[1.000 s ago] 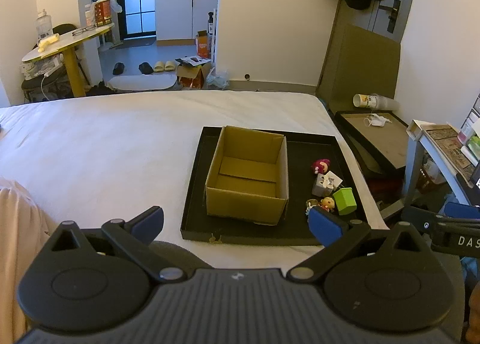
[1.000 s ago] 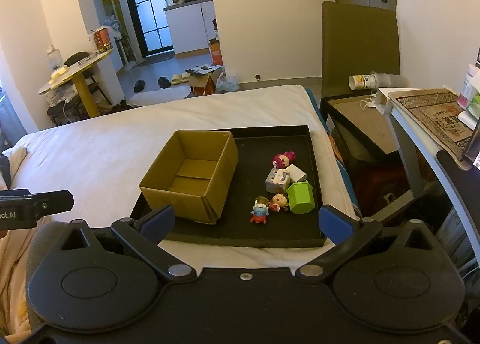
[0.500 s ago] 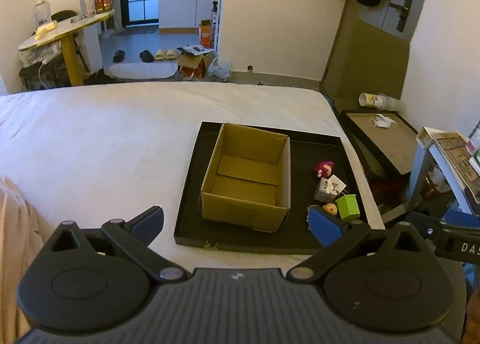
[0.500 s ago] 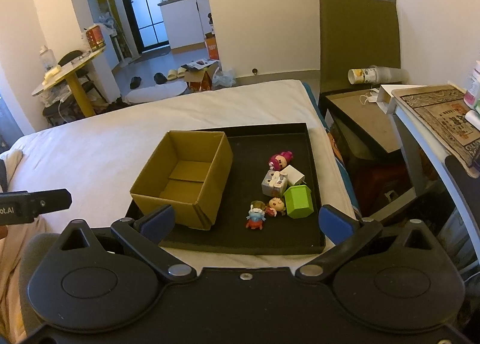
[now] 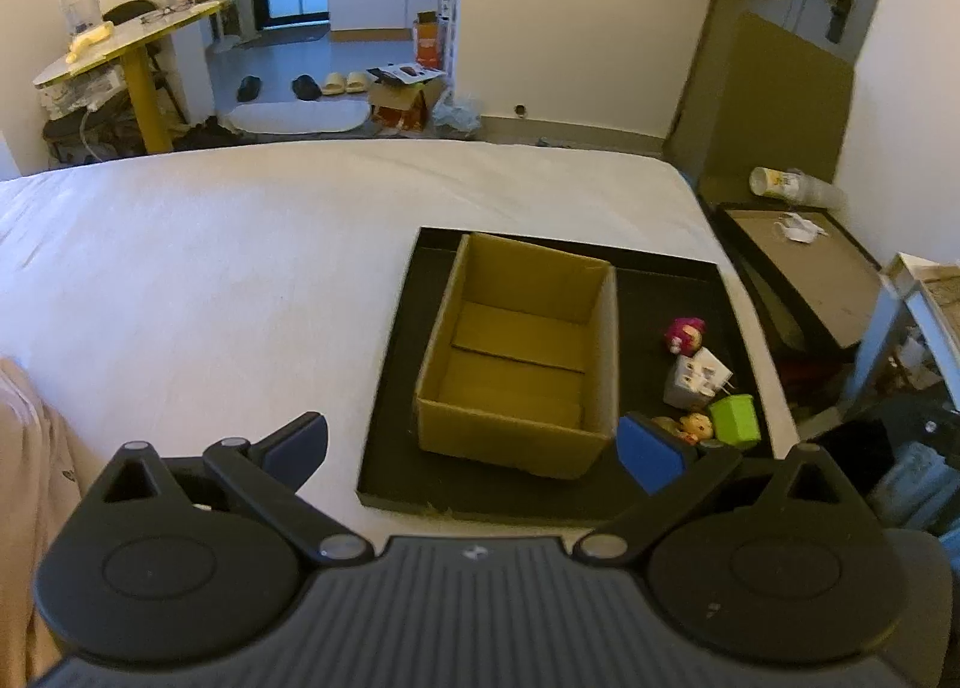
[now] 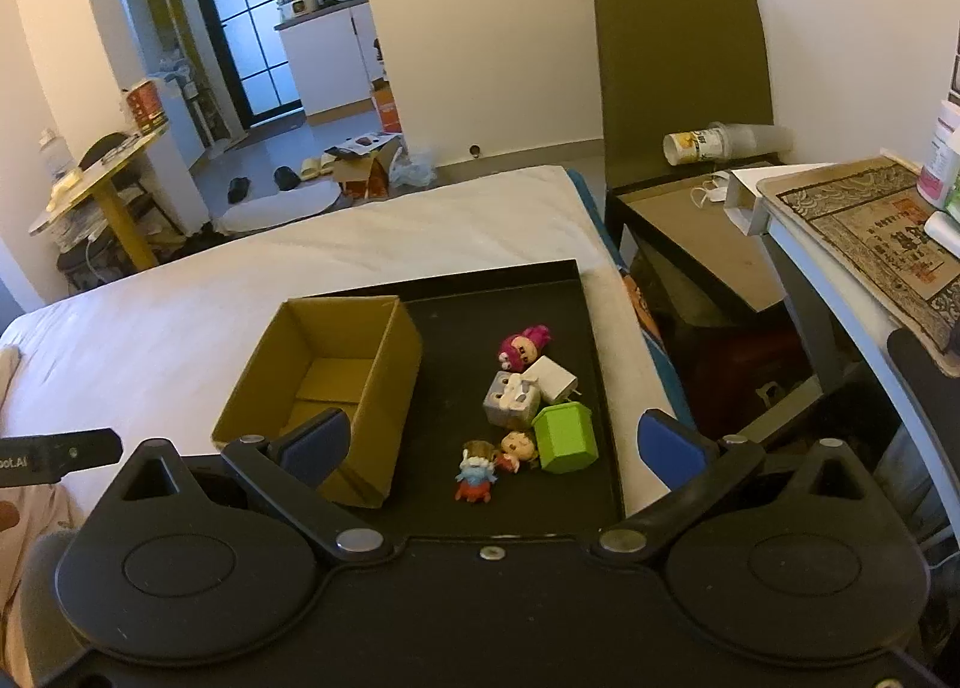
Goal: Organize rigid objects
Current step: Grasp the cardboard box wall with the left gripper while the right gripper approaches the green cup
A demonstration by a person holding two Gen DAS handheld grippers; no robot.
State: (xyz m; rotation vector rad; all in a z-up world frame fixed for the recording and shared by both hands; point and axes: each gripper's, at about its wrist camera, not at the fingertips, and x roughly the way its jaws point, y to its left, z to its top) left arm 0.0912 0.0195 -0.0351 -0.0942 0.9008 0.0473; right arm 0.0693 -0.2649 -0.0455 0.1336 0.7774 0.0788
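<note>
An empty open cardboard box [image 5: 522, 352] [image 6: 327, 382] stands on the left half of a black tray [image 5: 396, 466] [image 6: 558, 292] on a white bed. To the box's right lies a cluster of small items: a pink-haired figure [image 6: 524, 344], a white plug adapter [image 6: 551, 378], a grey cube [image 6: 509, 400], a green hexagonal box [image 6: 565, 437], a small doll head [image 6: 519, 446] and a blue-and-red figure [image 6: 476, 475]. My left gripper [image 5: 474, 442] is open, held before the tray's near edge. My right gripper [image 6: 492, 445] is open too, low over the tray's near edge in front of the cluster.
The white bed [image 5: 210, 280] stretches left and far. A low dark table [image 6: 708, 244] with a tipped cup [image 6: 699, 145] stands right of the bed, beside a desk [image 6: 870, 232] with a patterned sheet. The other gripper's bar [image 6: 54, 455] shows at the left edge.
Both grippers have moved forward and down toward the tray; the box and the cluster now look nearer and lower in both views. The jaws stayed open.
</note>
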